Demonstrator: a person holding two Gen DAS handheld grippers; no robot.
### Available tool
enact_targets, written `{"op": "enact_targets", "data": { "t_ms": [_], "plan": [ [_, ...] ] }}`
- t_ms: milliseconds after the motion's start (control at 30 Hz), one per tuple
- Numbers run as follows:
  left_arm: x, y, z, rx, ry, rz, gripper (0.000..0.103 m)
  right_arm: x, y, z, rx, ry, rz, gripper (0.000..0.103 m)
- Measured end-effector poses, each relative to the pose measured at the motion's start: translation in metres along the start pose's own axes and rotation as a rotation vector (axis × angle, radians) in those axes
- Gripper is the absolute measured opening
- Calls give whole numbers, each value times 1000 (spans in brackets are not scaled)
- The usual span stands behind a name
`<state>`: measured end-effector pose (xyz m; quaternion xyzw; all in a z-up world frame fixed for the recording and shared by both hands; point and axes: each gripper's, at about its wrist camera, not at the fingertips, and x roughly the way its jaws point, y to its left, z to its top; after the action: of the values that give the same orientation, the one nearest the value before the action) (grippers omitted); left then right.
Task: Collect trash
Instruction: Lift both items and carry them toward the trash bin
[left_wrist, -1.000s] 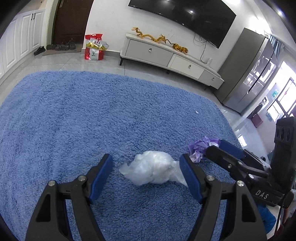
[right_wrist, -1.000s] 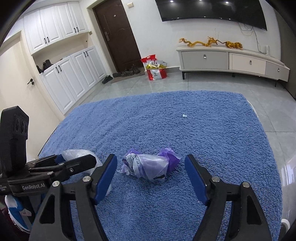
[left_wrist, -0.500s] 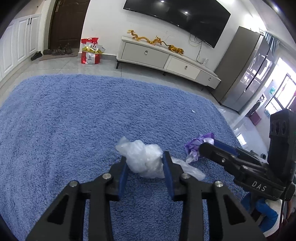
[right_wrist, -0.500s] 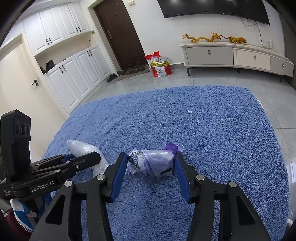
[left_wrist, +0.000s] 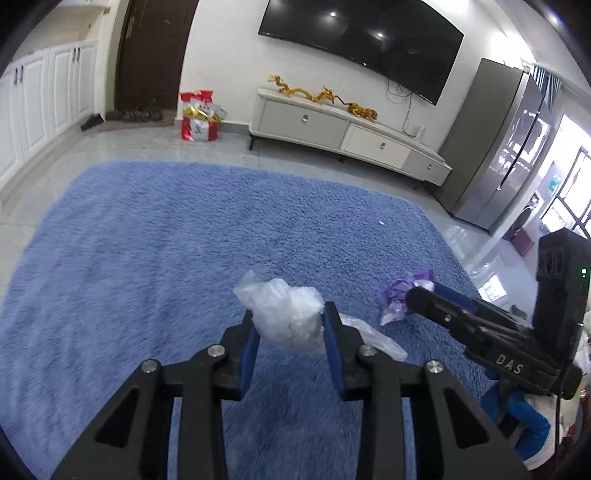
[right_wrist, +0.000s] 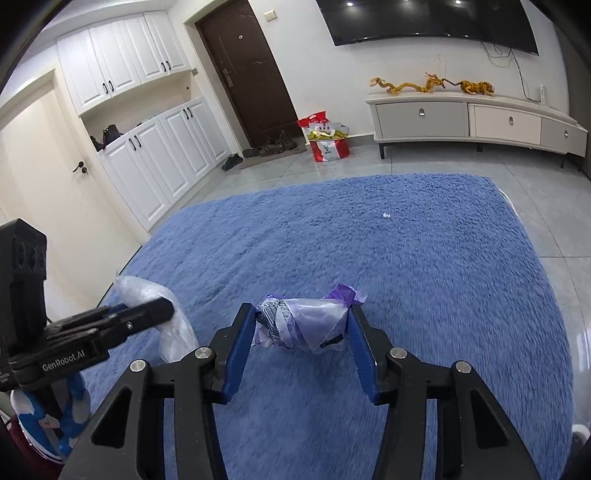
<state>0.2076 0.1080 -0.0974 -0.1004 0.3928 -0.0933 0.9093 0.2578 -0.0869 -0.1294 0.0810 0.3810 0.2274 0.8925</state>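
Both grippers grip trash above the blue rug's near edge: left gripper (left_wrist: 288, 325) pinches a clear plastic wad (left_wrist: 284, 314) (tail trailing), right gripper (right_wrist: 303, 325) clamps a purple-and-clear wrapper bundle (right_wrist: 306, 323).

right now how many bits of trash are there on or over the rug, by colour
clear white plastic wad, pinched in the left claw: 1
purple and clear plastic wad, pinched in the right claw: 1
tiny white scrap lying far out on the blue rug: 1
total: 3
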Motion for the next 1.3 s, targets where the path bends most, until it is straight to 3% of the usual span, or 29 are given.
{"op": "enact_targets", "data": {
  "t_ms": [700, 967, 1300],
  "plan": [
    [-166, -14, -39, 34, -240, 237, 31, -147, 64, -24, -93, -163, -46, 50],
    [-218, -17, -55, 31, -312, 279, 31, -185, 84, -38, -125, -199, -45, 50],
    [-252, -34, -71, 39, -357, 302, 31, -224, 96, -49, -162, -254, -57, 50]
  ]
}}
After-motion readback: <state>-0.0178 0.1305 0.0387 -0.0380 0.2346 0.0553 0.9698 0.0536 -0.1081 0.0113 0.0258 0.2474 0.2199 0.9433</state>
